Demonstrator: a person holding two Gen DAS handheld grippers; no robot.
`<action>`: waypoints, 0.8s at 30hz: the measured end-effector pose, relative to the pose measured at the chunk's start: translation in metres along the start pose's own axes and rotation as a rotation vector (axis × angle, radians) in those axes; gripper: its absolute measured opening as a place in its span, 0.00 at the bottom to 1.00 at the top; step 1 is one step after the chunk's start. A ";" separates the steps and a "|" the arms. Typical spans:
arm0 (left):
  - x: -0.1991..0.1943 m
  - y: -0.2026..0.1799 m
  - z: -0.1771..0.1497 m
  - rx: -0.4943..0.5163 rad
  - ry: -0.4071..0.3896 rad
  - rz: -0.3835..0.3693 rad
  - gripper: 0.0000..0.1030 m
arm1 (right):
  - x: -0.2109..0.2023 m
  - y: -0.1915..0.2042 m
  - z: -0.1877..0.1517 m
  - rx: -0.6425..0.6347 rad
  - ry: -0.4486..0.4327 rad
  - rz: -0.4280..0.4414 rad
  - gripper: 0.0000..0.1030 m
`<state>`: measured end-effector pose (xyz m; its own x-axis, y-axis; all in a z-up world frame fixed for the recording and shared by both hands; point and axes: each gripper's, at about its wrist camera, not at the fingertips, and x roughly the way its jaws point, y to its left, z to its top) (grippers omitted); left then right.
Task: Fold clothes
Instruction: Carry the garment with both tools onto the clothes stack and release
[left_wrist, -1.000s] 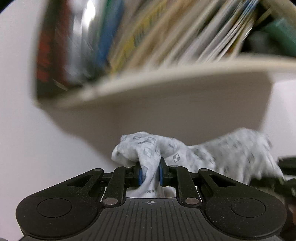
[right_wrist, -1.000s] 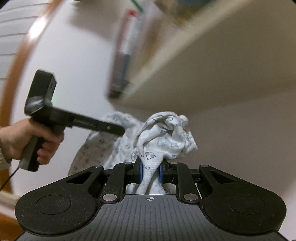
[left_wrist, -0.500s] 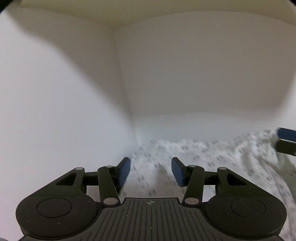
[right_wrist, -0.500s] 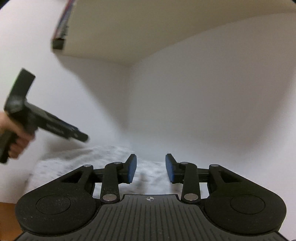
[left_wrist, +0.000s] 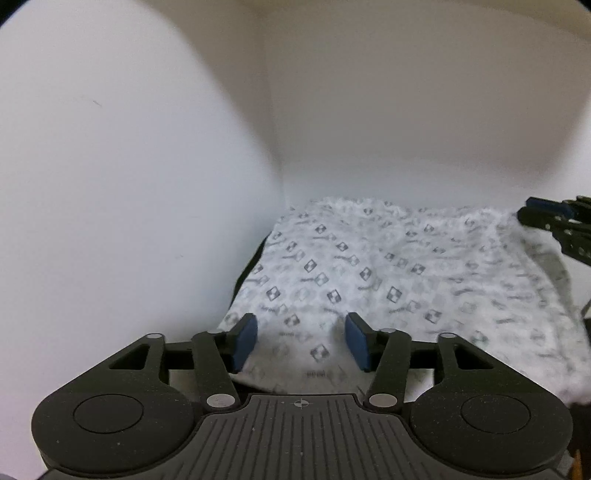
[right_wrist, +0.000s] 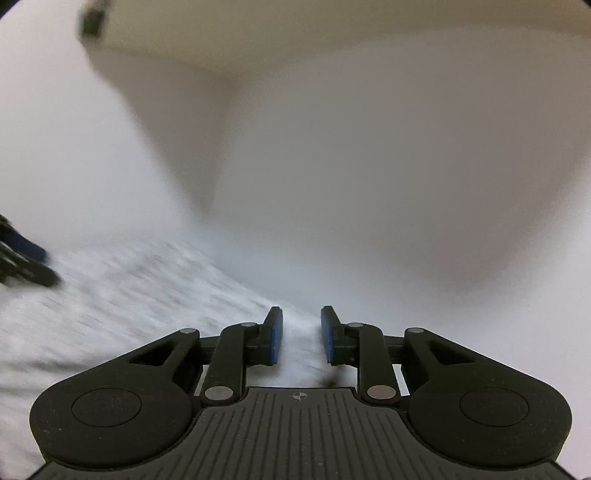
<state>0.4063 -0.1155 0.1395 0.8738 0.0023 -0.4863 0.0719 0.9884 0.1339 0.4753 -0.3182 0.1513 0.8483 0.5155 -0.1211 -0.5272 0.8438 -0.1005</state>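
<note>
A white garment (left_wrist: 369, 266) printed with small grey diamond marks lies spread flat in a white corner. My left gripper (left_wrist: 301, 328) hovers over its near edge, blue pads apart and opening, the cloth under them but not pinched. My right gripper (right_wrist: 298, 325) is at the garment's (right_wrist: 110, 288) right side, its jaws a narrower gap apart and closing, with nothing pressed between the pads. In the left wrist view the right gripper (left_wrist: 554, 218) shows at the right edge. In the blurred right wrist view the left gripper (right_wrist: 22, 258) shows at the left edge.
White walls meet in a corner (left_wrist: 273, 147) just behind the garment and close on its left. A dark edge (left_wrist: 251, 266) peeks from under the cloth's left side. A shelf underside (right_wrist: 295, 29) hangs overhead.
Both grippers were shut on bunched cloth held up by the bookshelf; they let it go and came down. The garment now lies flat, and the view dropped below the shelf.
</note>
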 end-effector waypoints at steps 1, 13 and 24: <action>-0.011 -0.002 0.000 -0.001 -0.011 -0.004 0.70 | -0.003 0.008 0.005 0.008 -0.005 0.041 0.35; -0.136 -0.015 -0.029 -0.039 -0.093 0.002 1.00 | -0.060 0.091 0.028 0.050 0.062 0.247 0.70; -0.246 0.008 -0.089 -0.099 -0.102 0.084 1.00 | -0.152 0.175 0.031 0.018 0.045 0.318 0.95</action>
<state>0.1492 -0.0949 0.1832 0.9196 0.0753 -0.3857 -0.0469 0.9955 0.0824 0.2556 -0.2441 0.1823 0.6379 0.7470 -0.1871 -0.7641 0.6442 -0.0330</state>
